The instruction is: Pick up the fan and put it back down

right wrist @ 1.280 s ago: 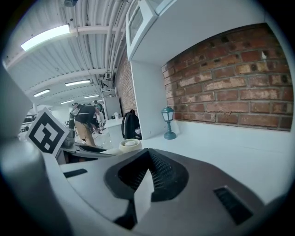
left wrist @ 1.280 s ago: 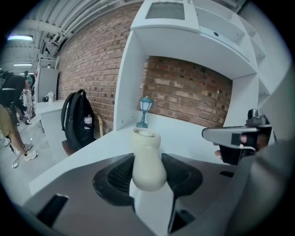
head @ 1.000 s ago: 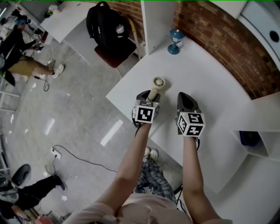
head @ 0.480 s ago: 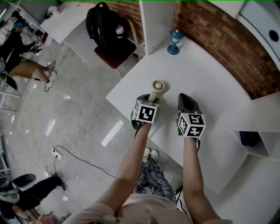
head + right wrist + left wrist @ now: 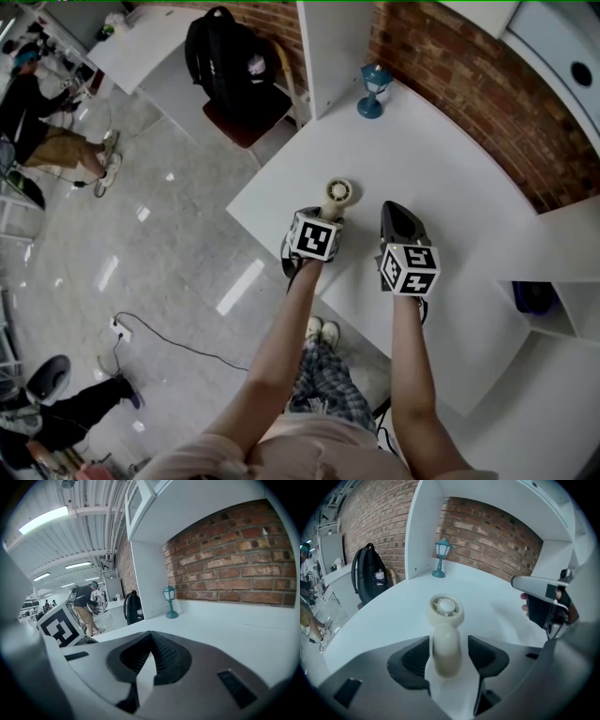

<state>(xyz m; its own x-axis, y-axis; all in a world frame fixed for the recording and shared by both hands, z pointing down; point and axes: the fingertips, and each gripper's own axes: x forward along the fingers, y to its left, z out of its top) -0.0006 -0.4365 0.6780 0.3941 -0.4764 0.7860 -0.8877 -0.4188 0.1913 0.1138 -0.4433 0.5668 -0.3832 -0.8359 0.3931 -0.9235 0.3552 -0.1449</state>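
A small cream hand fan (image 5: 337,192) with a round head and a thick handle lies close over the white table (image 5: 441,159), near its left edge. My left gripper (image 5: 324,216) points steeply down at it. In the left gripper view the fan (image 5: 446,616) has its handle between the jaws of the left gripper (image 5: 447,645). These jaws are opening, and a strip of table shows between the handle and the right pad. My right gripper (image 5: 394,212) hovers just to the right, shut and empty; its tips meet in the right gripper view (image 5: 150,634).
A small teal lamp (image 5: 372,89) stands at the table's far corner beside a white upright panel (image 5: 337,47) and the brick wall (image 5: 469,84). A black backpack (image 5: 225,52) sits on a chair past the table's left edge. People are on the floor at far left.
My left gripper has sunk a little toward the table with the fan, and the fan's head sits lower in the head view. The right gripper has not moved.
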